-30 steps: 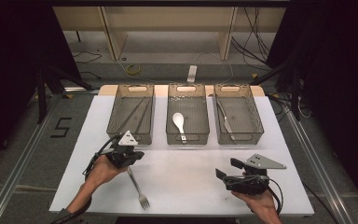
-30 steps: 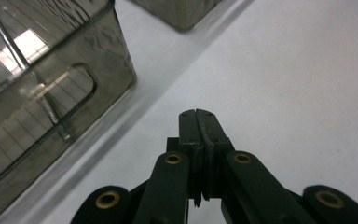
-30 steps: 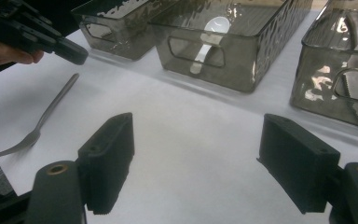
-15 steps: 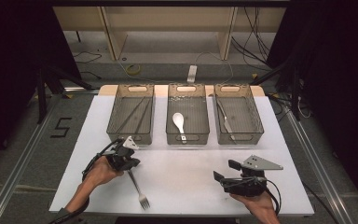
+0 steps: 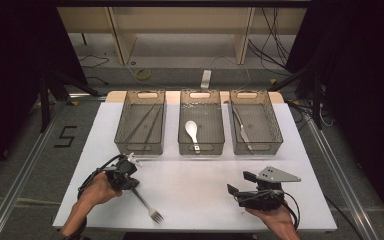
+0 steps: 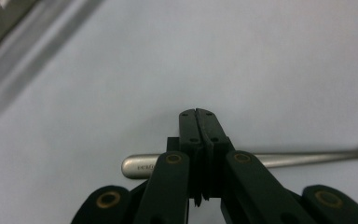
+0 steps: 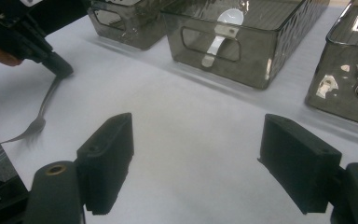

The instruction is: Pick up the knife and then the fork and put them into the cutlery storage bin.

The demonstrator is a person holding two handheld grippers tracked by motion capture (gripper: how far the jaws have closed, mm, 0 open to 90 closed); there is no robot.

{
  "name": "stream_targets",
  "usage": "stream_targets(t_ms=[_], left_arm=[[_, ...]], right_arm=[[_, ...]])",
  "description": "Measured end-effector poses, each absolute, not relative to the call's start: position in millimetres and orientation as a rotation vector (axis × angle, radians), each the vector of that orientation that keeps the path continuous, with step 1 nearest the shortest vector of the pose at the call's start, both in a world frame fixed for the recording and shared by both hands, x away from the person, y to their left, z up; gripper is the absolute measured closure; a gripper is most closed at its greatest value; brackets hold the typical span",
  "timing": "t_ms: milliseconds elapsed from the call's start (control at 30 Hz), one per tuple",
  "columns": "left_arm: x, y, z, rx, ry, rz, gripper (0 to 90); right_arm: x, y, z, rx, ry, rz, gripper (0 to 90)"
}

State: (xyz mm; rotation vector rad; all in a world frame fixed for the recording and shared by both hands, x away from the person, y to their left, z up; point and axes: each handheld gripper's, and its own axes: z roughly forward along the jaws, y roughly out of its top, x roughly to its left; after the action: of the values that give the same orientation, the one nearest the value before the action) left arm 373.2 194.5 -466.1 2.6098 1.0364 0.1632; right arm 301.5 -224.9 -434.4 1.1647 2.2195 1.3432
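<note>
Beyond fork (image 5: pixel 147 205): three bins (image 5: pixel 201 127) abreast; middle holds white spoon (image 5: pixel 191 131).

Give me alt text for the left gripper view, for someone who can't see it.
The left gripper, jaws closed, clamps the handle of a metal fork that lies crosswise over a white table. The handle's rounded end sticks out to the left.
</note>
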Motion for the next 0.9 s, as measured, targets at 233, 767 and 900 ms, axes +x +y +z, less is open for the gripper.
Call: stream_targets(t_ms=[233, 767, 900], left_arm=[[350, 200, -463, 2.693, 1.102, 0.13, 88.6], [326, 194, -460, 2.792, 1.051, 0.066, 80.8], [323, 196, -454, 2.779, 1.008, 0.06, 66.8]], right_arm=[[301, -223, -435, 1.151, 2.236, 1.333, 26.6], [301, -222, -435, 1.14, 2.246, 1.335, 26.6], [301, -222, -435, 1.142, 2.244, 1.335, 26.6]])
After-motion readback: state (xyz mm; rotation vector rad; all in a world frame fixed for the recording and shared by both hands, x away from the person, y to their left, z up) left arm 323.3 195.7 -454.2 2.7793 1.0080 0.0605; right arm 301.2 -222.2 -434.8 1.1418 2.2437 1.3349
